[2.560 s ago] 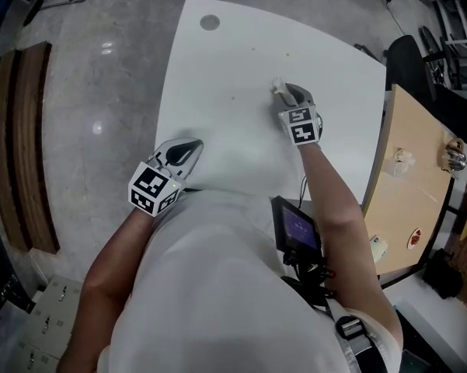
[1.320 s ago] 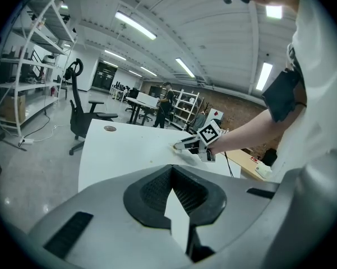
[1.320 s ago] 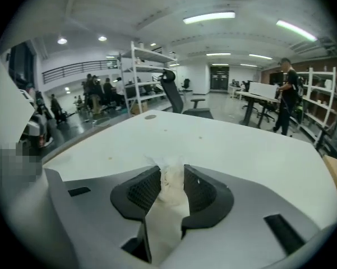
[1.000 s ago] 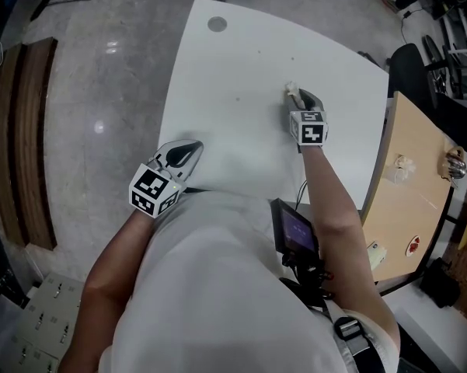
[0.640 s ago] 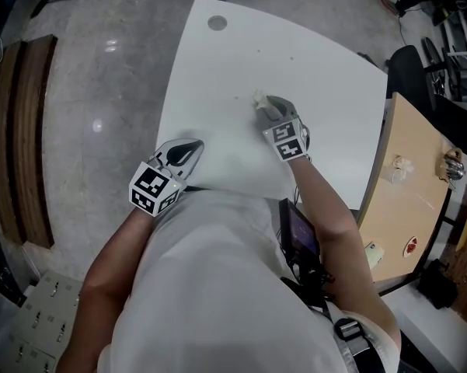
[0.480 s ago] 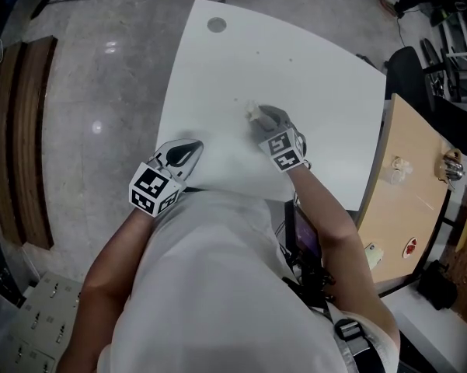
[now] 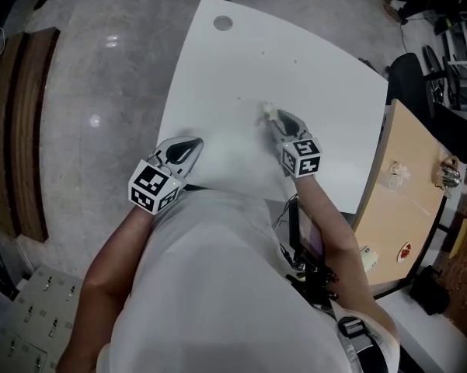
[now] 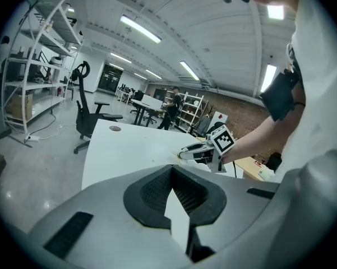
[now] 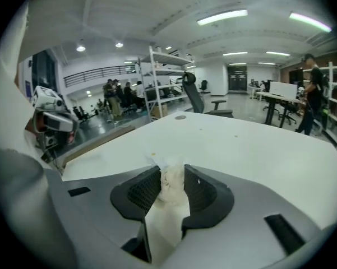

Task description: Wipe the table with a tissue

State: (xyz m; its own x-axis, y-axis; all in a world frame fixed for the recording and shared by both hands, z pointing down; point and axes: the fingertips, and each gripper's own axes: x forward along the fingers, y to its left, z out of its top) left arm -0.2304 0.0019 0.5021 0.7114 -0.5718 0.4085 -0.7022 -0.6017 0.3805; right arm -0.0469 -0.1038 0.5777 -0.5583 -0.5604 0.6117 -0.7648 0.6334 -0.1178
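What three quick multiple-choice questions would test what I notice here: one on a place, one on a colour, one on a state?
1. Where is the tissue?
A) on the floor
B) between the right gripper's fingers
C) on a chair

2. What colour is the table?
A) white
B) black
C) green

3. What state is the left gripper in?
A) shut on a cup
B) shut on a cloth
C) open and empty

Answers:
1 B: the right gripper view shows its fingers pinching the tissue.
2 A: the top is plain white in every view.
3 C: only the table shows between its fingers.
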